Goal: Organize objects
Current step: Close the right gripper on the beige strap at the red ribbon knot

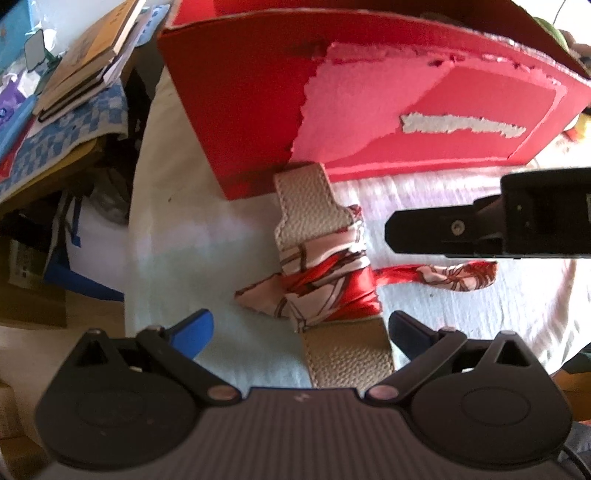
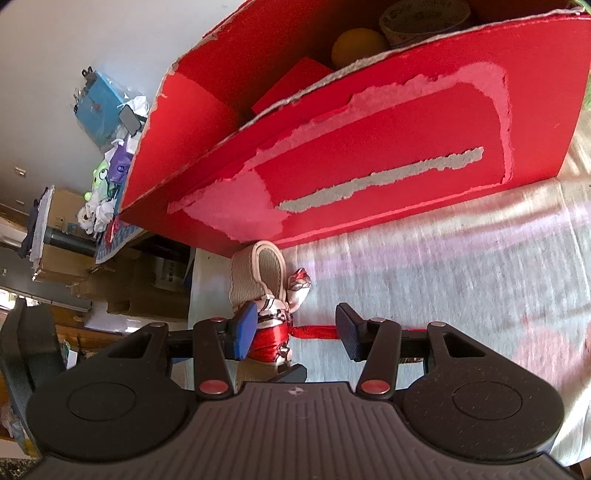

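A beige leather strap [image 1: 306, 210] wrapped with a red-and-white patterned scarf [image 1: 328, 280] lies on the pale cloth in front of a big red cardboard box [image 1: 258, 92]. My left gripper [image 1: 301, 330] is open just above the strap's near end. My right gripper [image 2: 295, 328] is open, its fingers either side of the scarf knot [image 2: 271, 339] and over the scarf's tail [image 2: 314, 330]. The strap loop [image 2: 258, 275] reaches the box [image 2: 369, 155]. The right gripper shows in the left wrist view [image 1: 443, 232] as a black finger from the right.
The box holds a yellow ball [image 2: 356, 44], a bowl [image 2: 424, 16] and a red packet [image 2: 291, 83]. A side table at left carries stacked books [image 1: 92, 55] on a blue checked cloth [image 1: 66, 136]. Cardboard boxes and bags sit on the floor beyond the table's left edge.
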`<state>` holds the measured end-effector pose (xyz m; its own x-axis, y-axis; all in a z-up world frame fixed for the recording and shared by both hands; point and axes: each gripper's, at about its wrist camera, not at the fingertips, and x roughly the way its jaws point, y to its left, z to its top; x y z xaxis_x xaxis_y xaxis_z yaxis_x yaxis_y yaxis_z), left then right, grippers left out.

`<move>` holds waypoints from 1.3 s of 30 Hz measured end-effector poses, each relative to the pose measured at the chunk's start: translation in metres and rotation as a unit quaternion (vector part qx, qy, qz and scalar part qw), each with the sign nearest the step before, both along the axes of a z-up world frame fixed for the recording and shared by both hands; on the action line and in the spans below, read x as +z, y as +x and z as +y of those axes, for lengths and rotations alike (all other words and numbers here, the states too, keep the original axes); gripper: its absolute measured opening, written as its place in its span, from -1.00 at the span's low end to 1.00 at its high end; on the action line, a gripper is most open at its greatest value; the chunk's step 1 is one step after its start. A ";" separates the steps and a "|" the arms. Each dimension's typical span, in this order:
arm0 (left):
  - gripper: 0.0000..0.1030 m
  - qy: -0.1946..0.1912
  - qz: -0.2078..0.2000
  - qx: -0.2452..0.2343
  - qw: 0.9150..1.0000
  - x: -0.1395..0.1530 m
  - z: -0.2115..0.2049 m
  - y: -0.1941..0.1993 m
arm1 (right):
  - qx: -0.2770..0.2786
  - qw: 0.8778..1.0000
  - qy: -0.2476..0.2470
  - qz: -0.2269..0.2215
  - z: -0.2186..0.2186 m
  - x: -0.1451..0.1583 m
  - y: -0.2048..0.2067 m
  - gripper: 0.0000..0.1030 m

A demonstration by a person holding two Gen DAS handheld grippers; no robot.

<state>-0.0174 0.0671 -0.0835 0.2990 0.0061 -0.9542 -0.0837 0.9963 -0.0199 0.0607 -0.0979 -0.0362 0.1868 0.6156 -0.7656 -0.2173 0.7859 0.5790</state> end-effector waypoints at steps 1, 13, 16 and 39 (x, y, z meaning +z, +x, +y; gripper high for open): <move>0.95 -0.006 -0.005 -0.001 1.000 0.002 0.002 -0.001 | -0.003 1.000 0.002 0.000 -0.001 0.000 0.001 -0.01; 0.99 -0.114 -0.058 -0.017 0.992 0.019 0.018 -0.016 | -0.048 0.999 -0.001 0.004 -0.025 -0.005 0.004 -0.01; 0.99 -0.108 -0.056 -0.026 0.992 0.014 0.011 -0.011 | -0.051 0.999 -0.006 0.007 -0.025 -0.007 0.002 -0.01; 0.75 -0.092 -0.062 -0.020 0.994 -0.001 0.003 -0.001 | -0.002 0.994 0.088 0.068 0.013 -0.034 -0.001 0.01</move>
<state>-0.0186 0.0702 -0.0843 0.4106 -0.1796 -0.8940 -0.0290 0.9774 -0.2096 0.0597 -0.0848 -0.0699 0.0924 0.7415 -0.6645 -0.1248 0.6707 0.7311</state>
